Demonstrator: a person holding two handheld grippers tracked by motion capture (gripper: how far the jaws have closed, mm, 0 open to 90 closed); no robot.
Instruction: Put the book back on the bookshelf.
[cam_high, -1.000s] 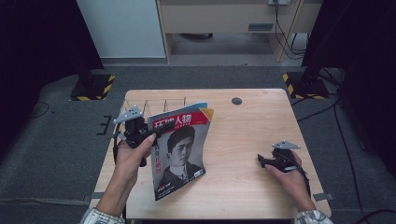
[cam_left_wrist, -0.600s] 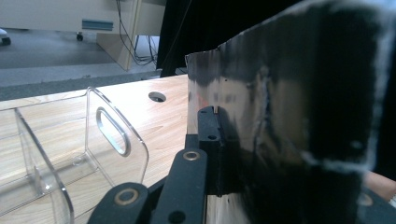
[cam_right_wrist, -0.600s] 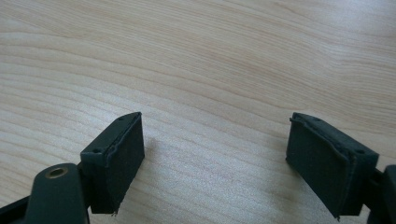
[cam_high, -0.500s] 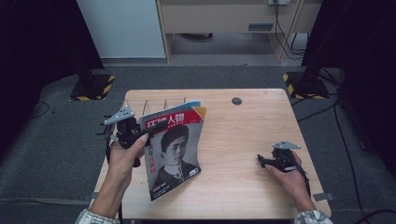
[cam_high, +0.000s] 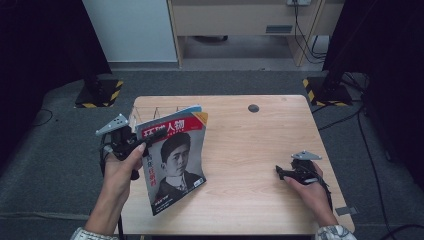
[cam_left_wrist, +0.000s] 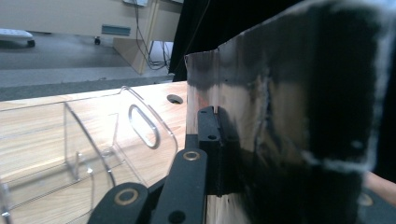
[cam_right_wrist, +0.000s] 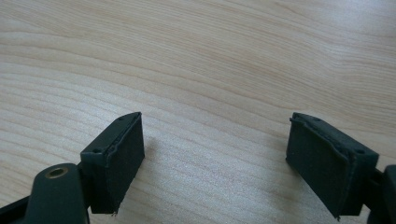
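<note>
Magazine (cam_high: 172, 160) is up off the table (cam_high: 260, 150), pinched along its left edge by the left gripper (cam_high: 145, 141) and hanging near-vertical, cover w/ portrait facing the person, bottom corner reaching toward the near edge. In the left gripper view the same magazine (cam_left_wrist: 289, 121) shows from close up, glossy page curving away to the right, one black jaw pressed flat against it, so the tongs are clamped on the paper.

Progress, as a judgement: pickup is done, mag is airborne at the left side of the table, just right of & nearer than the clear plastic rack (cam_high: 157, 112). What's left is prob. lining it up w/ a slot of that rack (cam_left_wrist: 93, 140) and sliding it in; the dividers stand empty, nothing filed yet. Call it roughly halfway.

Pose: left hand (cam_high: 122, 167) comes in from the near-left, forearm angled up & slightly right, wrist cocked so the gripper points right, toward the table's middle, grey plate on top tilted toward far-left. Rack sits on the far-left part of the table, at the far side of the mag's top edge.

Right gripper (cam_high: 285, 172) rests low at the near-right, well apart from the mag, right hand (cam_high: 310, 187) wrapped round its body, pointing left. Its own view shows both pads (cam_right_wrist: 116, 158) spread wide over bare wood, nothing between them. Idle for now.
</note>
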